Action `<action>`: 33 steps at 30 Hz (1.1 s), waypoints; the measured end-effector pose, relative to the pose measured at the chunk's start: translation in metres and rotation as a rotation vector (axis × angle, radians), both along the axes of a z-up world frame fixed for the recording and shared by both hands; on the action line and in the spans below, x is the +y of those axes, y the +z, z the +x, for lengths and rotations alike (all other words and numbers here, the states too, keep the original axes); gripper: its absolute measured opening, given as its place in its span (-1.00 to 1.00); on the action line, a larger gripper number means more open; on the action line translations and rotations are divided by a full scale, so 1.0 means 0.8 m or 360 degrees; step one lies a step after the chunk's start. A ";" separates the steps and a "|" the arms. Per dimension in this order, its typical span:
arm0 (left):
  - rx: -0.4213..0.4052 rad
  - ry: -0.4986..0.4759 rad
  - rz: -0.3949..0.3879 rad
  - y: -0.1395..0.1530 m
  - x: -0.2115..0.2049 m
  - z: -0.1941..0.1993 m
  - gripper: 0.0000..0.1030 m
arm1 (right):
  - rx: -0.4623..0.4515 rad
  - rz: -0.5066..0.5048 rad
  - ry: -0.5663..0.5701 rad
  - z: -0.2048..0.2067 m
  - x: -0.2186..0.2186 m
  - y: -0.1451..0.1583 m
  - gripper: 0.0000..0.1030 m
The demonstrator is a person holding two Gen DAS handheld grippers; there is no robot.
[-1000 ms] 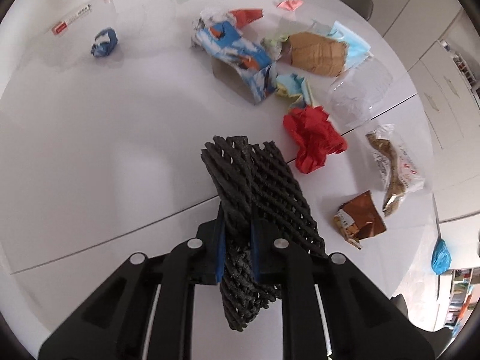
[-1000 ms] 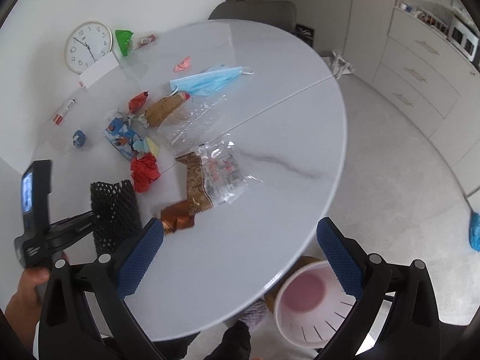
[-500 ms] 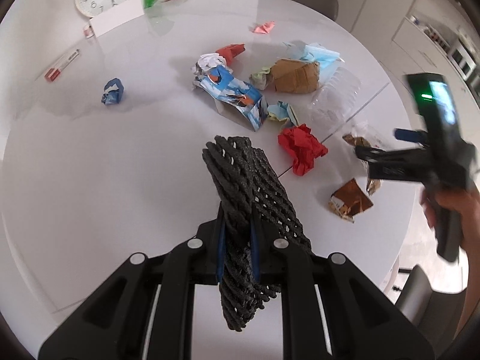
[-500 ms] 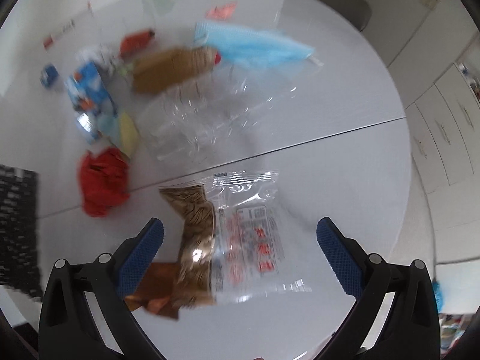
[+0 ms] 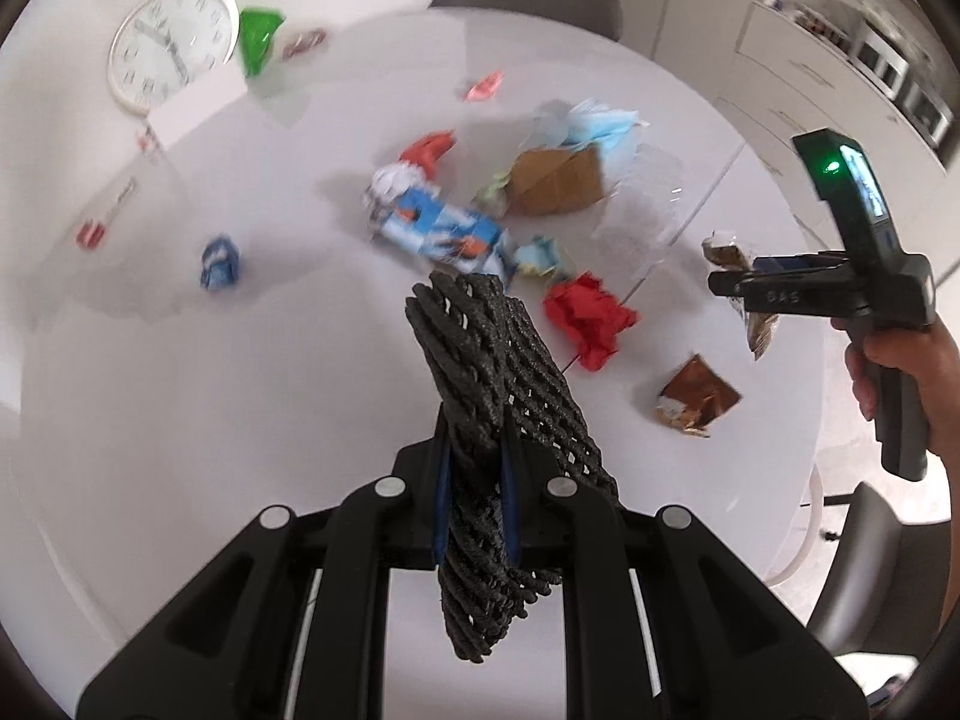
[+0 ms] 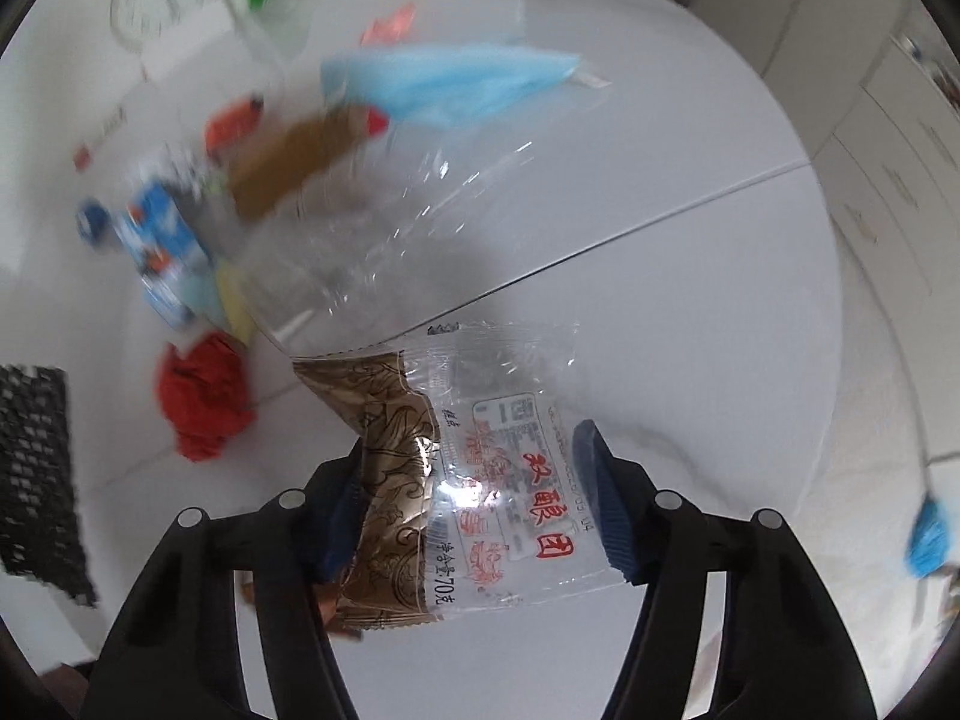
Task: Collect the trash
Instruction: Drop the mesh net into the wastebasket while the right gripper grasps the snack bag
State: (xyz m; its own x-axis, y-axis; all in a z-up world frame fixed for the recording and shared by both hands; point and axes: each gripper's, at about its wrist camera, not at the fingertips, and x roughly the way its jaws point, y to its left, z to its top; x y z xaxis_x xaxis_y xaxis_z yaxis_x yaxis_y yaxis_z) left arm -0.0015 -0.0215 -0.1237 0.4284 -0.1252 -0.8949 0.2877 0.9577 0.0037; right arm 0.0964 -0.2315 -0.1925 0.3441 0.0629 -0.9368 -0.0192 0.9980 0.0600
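Observation:
My left gripper (image 5: 474, 480) is shut on a black foam net (image 5: 486, 372) and holds it above the white round table (image 5: 180, 390). My right gripper (image 6: 471, 510) points down at a clear snack wrapper with a brown-gold part (image 6: 468, 480). Its jaws are closing with the wrapper between the blue pads (image 6: 600, 504), which stand at the wrapper's edges. In the left wrist view a hand holds the right gripper (image 5: 729, 291) over that wrapper (image 5: 729, 246) at the table's right side.
Loose trash lies mid-table: red crumpled paper (image 5: 591, 318), a brown foil wrapper (image 5: 696, 402), a blue carton (image 5: 444, 234), a brown paper bag (image 5: 558, 180), a blue face mask (image 6: 444, 84), a clear plastic bag (image 6: 372, 228). A clock (image 5: 171, 42) leans at the back.
The right gripper dropped over the snack wrapper and its jaws narrowed around it. The left gripper rose with the net and rolled, so more of the table shows.

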 end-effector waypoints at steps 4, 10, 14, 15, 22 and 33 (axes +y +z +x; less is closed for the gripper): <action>-0.0043 -0.0153 -0.0041 0.024 -0.038 -0.016 -0.74 | -0.0159 0.0119 -0.0157 -0.058 -0.041 0.048 0.24; 0.0041 -0.0525 -0.0196 0.038 -0.150 -0.060 -0.74 | -0.0314 0.0092 -0.0445 -0.178 -0.117 0.094 0.24; 0.0161 -0.0795 -0.0230 0.012 -0.248 -0.098 -0.74 | -0.0262 -0.0013 -0.0699 -0.281 -0.186 0.091 0.24; 0.0219 -0.0847 -0.0243 -0.001 -0.272 -0.105 -0.74 | -0.0234 -0.0036 -0.0748 -0.300 -0.195 0.084 0.24; 0.0466 -0.1104 -0.0111 -0.127 -0.427 -0.162 -0.72 | -0.0070 -0.0003 -0.0986 -0.409 -0.268 0.018 0.26; 0.0529 -0.1207 0.0071 -0.204 -0.483 -0.191 0.43 | 0.0032 0.0157 -0.0989 -0.436 -0.307 -0.068 0.35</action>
State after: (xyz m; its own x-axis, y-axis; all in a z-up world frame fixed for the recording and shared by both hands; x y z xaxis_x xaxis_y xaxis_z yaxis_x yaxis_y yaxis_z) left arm -0.1543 -0.4081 -0.2867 -0.0459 -0.2349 -0.9709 0.8483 0.5041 -0.1621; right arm -0.2526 -0.4774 -0.2473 0.3264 -0.0570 -0.9435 0.5650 0.8120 0.1463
